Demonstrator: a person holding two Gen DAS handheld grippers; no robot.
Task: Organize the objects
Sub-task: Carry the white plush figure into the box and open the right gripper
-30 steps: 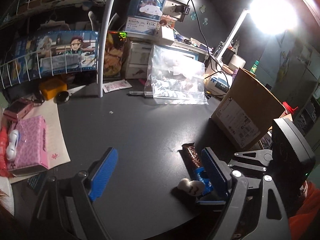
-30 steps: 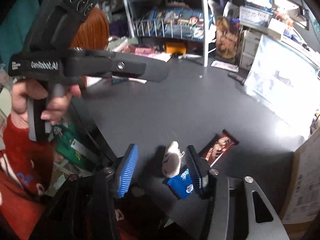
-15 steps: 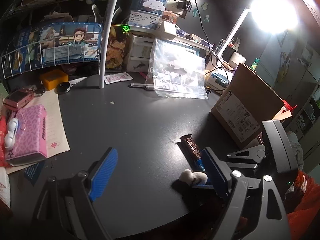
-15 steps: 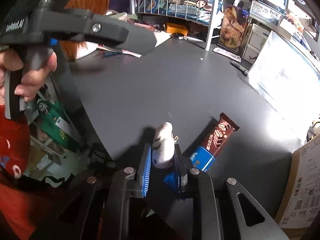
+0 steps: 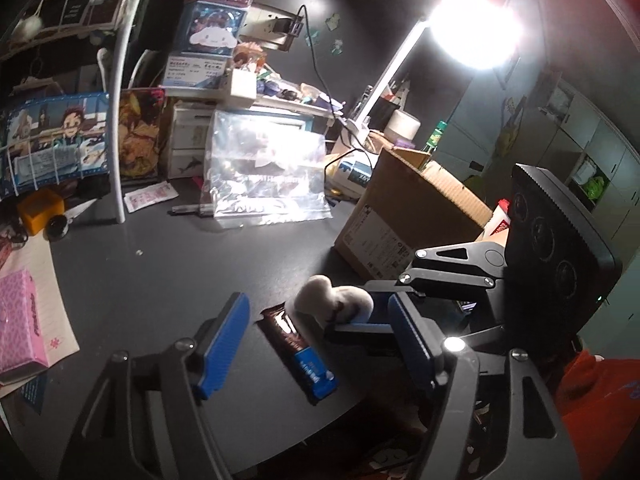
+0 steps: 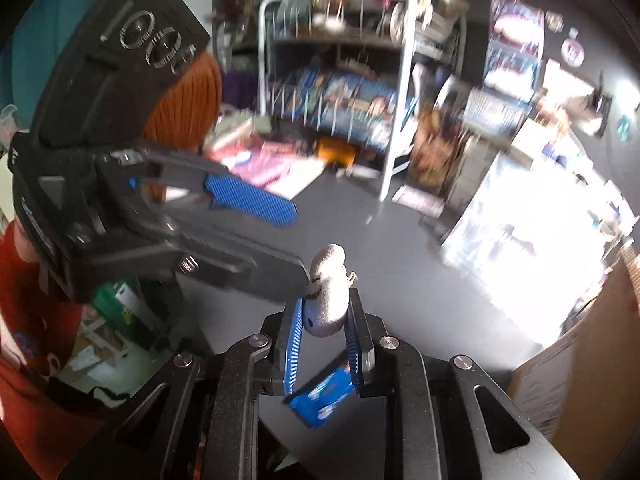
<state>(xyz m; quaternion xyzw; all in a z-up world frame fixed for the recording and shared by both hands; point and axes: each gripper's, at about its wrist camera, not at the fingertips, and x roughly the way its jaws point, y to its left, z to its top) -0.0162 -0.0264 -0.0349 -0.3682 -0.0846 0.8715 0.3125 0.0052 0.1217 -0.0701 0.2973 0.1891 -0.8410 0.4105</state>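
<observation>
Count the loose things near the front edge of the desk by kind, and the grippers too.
White plush toy: 1
Chocolate bar: 1
Grippers: 2, the left gripper and the right gripper
Total: 4

1. One small white plush toy (image 5: 330,300) (image 6: 327,292).
2. One chocolate bar (image 5: 298,354) in brown-and-blue wrapper.
3. One cardboard box (image 5: 412,216).
4. One clear plastic bag (image 5: 266,174).
5. Two grippers: left (image 5: 320,344), right (image 6: 323,340).
6. One pink box (image 5: 18,326).
</observation>
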